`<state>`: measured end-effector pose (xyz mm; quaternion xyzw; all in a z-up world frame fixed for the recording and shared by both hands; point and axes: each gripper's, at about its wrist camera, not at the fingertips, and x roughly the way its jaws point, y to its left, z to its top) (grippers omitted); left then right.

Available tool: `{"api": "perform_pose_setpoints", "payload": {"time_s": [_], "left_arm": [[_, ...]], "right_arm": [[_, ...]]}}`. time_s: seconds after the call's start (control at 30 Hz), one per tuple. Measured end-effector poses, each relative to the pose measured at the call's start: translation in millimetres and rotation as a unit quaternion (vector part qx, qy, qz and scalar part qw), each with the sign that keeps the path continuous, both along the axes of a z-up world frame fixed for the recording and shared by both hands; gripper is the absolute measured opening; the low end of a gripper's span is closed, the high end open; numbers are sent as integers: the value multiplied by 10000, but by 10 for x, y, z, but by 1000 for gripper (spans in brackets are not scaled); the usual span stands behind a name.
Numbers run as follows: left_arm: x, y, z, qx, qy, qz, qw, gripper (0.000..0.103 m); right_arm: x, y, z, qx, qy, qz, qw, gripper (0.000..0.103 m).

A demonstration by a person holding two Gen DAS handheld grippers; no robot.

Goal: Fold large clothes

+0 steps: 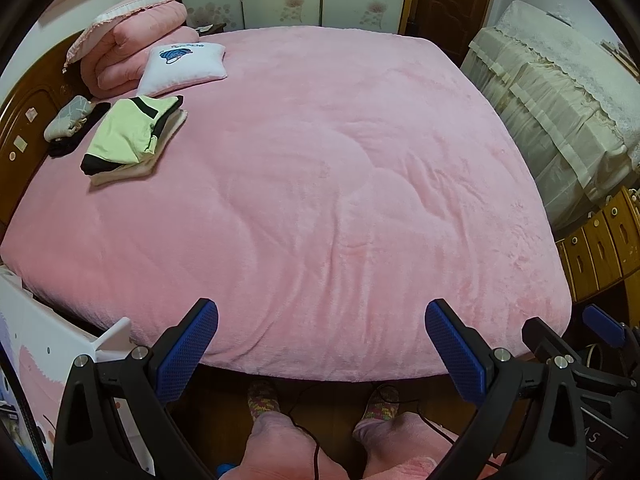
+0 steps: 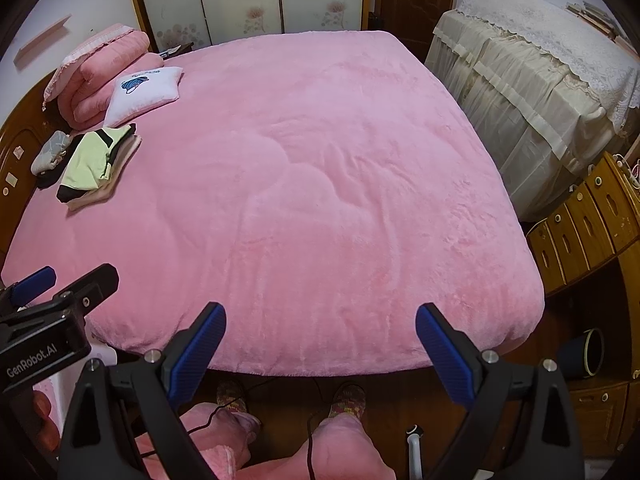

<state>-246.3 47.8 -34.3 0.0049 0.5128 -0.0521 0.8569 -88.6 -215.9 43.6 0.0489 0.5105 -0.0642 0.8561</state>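
Note:
A wide bed under a pink fleece blanket fills both views. A folded stack of clothes, pale green and black on cream, lies at the bed's far left. Beside it sits a small grey and black bundle. My left gripper is open above the bed's near edge, holding nothing. My right gripper is open too, with nothing between its fingers. Each gripper shows in the other's view: the right gripper at the right edge, the left gripper at the left edge.
A white cushion and a folded pink quilt lie by the wooden headboard. A cloth-covered piece of furniture and wooden drawers stand to the right. A person's legs and slippered feet stand at the bed's foot, with a cable there.

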Motion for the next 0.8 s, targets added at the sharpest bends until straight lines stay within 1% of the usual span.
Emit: {"api": "perform_pose_setpoints", "payload": {"time_s": [0.2, 0.5, 0.8], "left_arm": [[12, 53, -13, -100, -10, -4, 9999, 102], [9, 132, -29, -9, 28, 77, 10000, 102], [31, 129, -37, 8, 65, 9, 10000, 102]], "right_arm": [[0, -6, -15, -13, 23, 22, 10000, 96], [6, -6, -33, -5, 51, 36, 10000, 96], [18, -47, -61, 21, 97, 47, 9999, 96]]}}
